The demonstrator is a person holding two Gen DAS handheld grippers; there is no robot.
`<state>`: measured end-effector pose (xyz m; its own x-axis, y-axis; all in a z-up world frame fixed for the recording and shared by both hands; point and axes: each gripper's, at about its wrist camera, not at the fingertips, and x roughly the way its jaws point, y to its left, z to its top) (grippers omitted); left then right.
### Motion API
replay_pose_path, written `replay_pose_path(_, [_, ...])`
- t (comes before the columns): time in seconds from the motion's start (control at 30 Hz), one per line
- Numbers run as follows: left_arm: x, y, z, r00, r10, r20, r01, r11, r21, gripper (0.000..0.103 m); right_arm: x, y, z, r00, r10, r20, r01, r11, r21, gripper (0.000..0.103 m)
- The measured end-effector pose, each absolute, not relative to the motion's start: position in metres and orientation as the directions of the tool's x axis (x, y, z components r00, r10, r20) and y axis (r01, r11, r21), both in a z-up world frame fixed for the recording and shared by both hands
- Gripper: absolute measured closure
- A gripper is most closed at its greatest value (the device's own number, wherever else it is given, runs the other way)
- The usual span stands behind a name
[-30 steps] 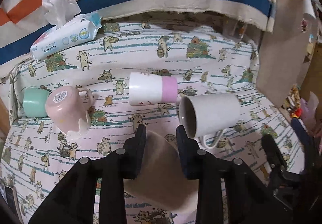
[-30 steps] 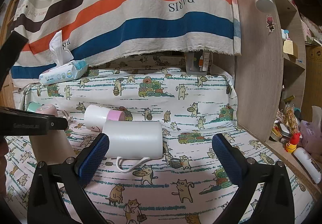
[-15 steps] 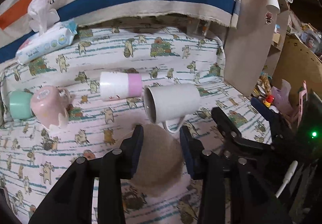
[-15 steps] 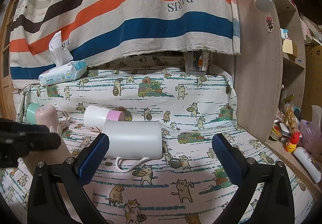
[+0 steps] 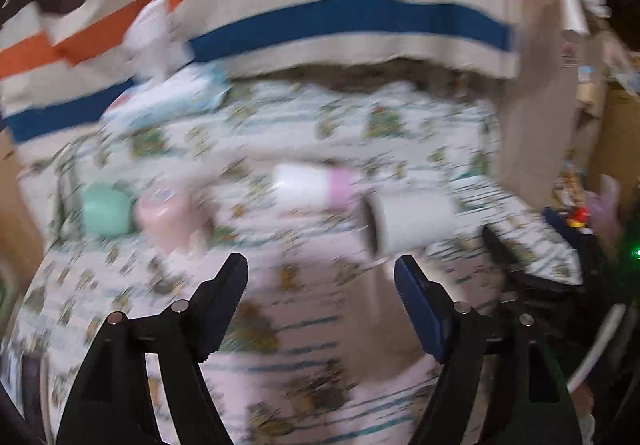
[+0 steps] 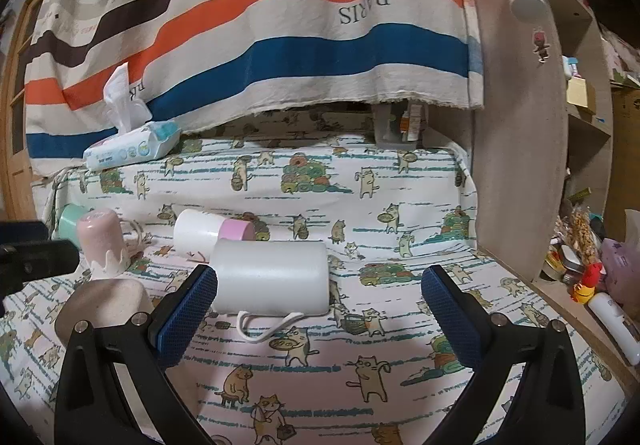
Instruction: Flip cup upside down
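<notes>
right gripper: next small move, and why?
Probably ease the right gripper forward so its open jaws straddle the white mug. The mug lies on its side just ahead, handle toward the camera, unflipped. The beige cup already stands upside down, and the left gripper is open.

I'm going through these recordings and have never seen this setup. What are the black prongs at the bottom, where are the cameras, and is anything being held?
No robot here: a person holds one claw in each hand, with a fisheye camera on each looking forward along its fingers. The blurred picture is from the left claw, the sharp one from the right claw. Both are open and hold nothing. On the cat-print cloth lie a white mug and a white-and-pink cup, both on their sides. A pink cup and a beige cup stand upside down, with a green cup behind. A wipes pack sits at the back.
</notes>
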<state>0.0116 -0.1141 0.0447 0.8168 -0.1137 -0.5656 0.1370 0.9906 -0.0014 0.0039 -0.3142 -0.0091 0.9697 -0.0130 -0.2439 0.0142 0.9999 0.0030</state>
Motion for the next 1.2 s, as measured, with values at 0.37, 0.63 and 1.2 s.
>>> replay_pose_path(0.37, [0.016,-0.093,0.010,0.737,-0.186,-0.649,0.160,0.982,-0.101,0.082,0.009,-0.288,-0.020,0.889,0.194,-0.415,-0.218,0.976,-0.011,0.046])
replay_pose_path(0.63, [0.023,-0.104,0.015,0.758,-0.191,-0.623,0.193,0.979,-0.065,0.103,0.030,-0.259,-0.036,0.787,0.275,-0.552,-0.301,0.953,0.045,0.070])
replay_pose_path(1.2, [0.054,-0.082,0.015,0.769,-0.223,-0.599,0.242,0.969,-0.050,0.103,0.066,-0.228,-0.032,0.760,0.253,-0.599,-0.266,0.961,0.068,0.089])
